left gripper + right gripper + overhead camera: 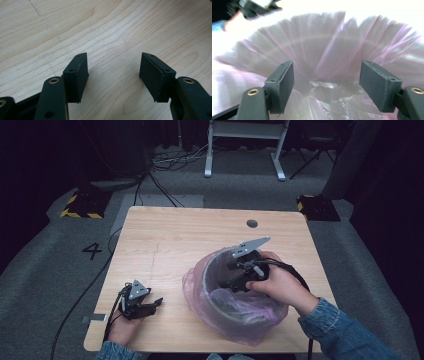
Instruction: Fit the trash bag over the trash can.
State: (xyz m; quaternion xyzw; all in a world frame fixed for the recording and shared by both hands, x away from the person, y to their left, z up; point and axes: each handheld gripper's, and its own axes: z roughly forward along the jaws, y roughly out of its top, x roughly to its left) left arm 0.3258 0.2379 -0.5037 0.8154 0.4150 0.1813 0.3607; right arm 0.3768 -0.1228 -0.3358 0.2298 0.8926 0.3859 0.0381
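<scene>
Two sets of fingers are mine, and both stand spread with nothing pinched. Between the pads of my right gripper point(325, 86) I see only the crumpled bottom of the pink bag point(332, 57), which fans out in pleats all around and beyond my fingers; the pads touch none of it. From above, that gripper point(239, 279) reaches down inside the bin point(214, 270), whose rim the bag is folded over, hanging down the outside on the near side.

My left gripper point(113, 75) lies low over the bare table point(120, 30), pads apart, nothing between them; in the high view it point(150, 305) rests well to the left of the bin, near the table's point(165, 235) front edge.

I judge the step to be seating the liner: the bag is over the rim but bunched at the bottom. Next I should press the plastic down and outward against the bin's wall without snagging it. My left gripper could come over to steady the rim.
</scene>
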